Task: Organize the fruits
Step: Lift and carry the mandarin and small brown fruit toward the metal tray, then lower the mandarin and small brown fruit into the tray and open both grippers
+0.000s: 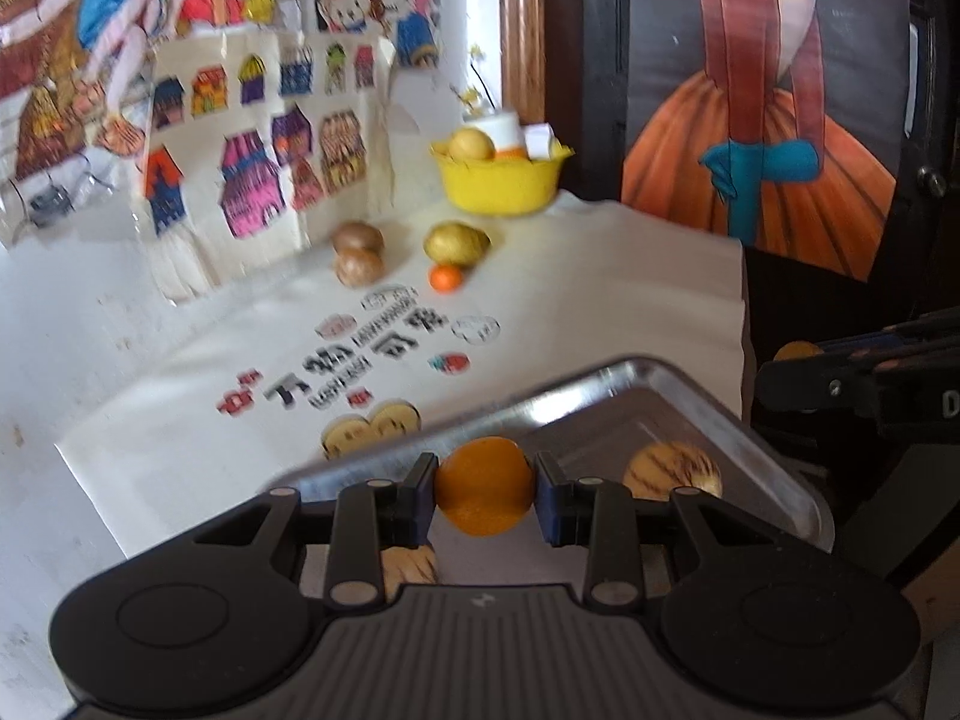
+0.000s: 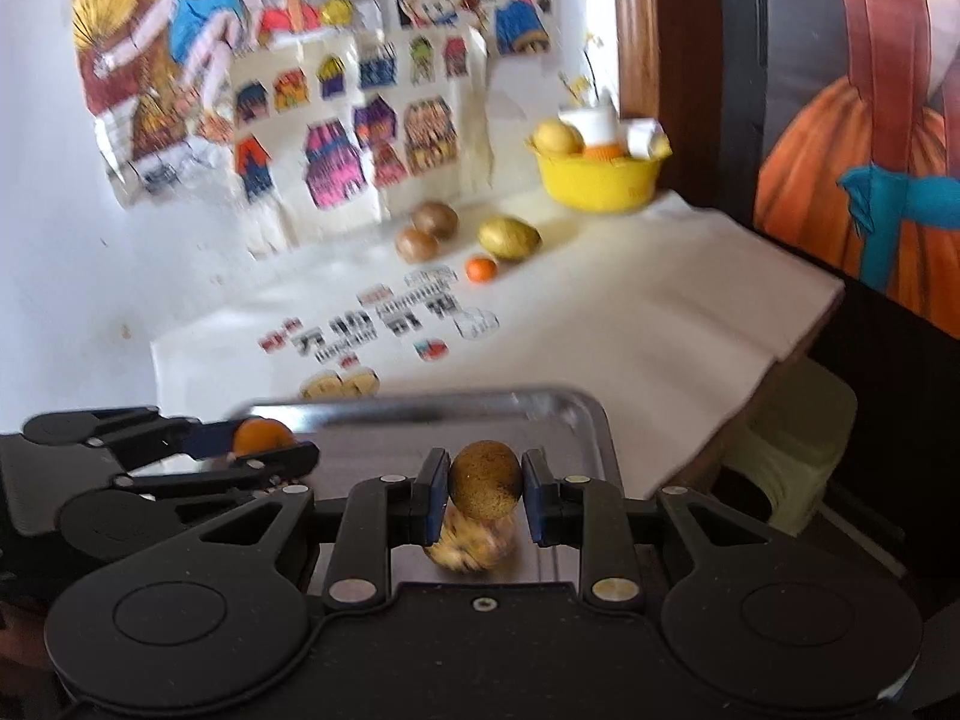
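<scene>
- Steel tray (image 1: 600, 384) is seen in the left wrist view with two striped fruits (image 1: 672, 471) in it; one orange (image 1: 483, 485) is pinched between the fingers of the left gripper (image 1: 483, 495) above it; a yellow bowl (image 1: 498, 186) is seen at the far end, holding a pale fruit and small white containers
- Right wrist view: one brown fruit (image 2: 485, 479) is clamped by the right gripper (image 2: 485, 495) over the tray; two brown fruits (image 2: 426, 231), one yellow-green fruit (image 2: 509, 237) and one small orange (image 2: 481, 269) are counted on the white cloth (image 2: 630, 312)

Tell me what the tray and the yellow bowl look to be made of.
Tray: metal, probably stainless steel, with a polished finish; its rim gleams and its floor mirrors the fruit. Yellow bowl: likely plastic; uniform opaque colour, soft sheen, thin wavy rim. Blur leaves both somewhat open.
</scene>
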`<state>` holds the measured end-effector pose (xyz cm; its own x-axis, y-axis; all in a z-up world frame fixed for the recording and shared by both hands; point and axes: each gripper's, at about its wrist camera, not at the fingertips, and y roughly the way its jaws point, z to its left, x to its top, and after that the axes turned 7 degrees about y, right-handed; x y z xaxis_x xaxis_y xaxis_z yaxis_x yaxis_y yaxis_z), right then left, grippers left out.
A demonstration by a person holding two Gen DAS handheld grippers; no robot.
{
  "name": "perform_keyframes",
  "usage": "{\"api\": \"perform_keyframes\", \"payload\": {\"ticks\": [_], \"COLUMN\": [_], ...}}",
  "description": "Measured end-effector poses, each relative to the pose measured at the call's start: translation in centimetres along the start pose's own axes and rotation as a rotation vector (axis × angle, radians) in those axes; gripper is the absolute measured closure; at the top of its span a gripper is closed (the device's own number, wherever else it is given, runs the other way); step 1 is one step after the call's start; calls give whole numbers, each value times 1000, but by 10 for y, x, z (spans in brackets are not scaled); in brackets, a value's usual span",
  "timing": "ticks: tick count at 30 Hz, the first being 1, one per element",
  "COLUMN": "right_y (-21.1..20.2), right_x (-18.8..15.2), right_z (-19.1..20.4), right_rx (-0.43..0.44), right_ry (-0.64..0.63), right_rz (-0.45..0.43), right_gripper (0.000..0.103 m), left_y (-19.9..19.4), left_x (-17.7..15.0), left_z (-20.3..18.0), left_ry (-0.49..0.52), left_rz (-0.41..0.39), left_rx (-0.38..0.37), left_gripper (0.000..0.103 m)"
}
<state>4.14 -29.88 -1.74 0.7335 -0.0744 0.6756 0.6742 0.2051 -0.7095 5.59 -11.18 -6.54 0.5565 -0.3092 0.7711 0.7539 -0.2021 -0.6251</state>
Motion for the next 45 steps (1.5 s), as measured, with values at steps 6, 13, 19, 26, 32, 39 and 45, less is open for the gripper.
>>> {"api": "perform_keyframes", "payload": {"ticks": [6,13,19,26,32,39,45], "right_y": [24,37,43,49,52,56,56], "right_x": [-22,-35,-39,-44,-47,-52,-51], "right_z": [-15,-18,-20,-19,-17,-17,-18], "right_rx": [-35,-46,-45,-44,-44,-50,-49], "right_ry": [23,14,17,17,13,7,15], "right_rz": [74,109,128,146,159,172,175], "right_gripper": [75,75,75,75,75,75,75], "left_y": [8,10,14,16,16,16,17], "left_x": [-13,-25,-32,-39,-39,-39,-38], "left_z": [-13,-23,-29,-29,-29,-32,-33], "left_ry": [19,35,43,46,51,68,76], "left_rz": [36,68,88,106,107,109,112], "left_rx": [-30,-50,-58,-51,-46,-38,-33], "left_gripper": [67,66,66,66,66,66,66]}}
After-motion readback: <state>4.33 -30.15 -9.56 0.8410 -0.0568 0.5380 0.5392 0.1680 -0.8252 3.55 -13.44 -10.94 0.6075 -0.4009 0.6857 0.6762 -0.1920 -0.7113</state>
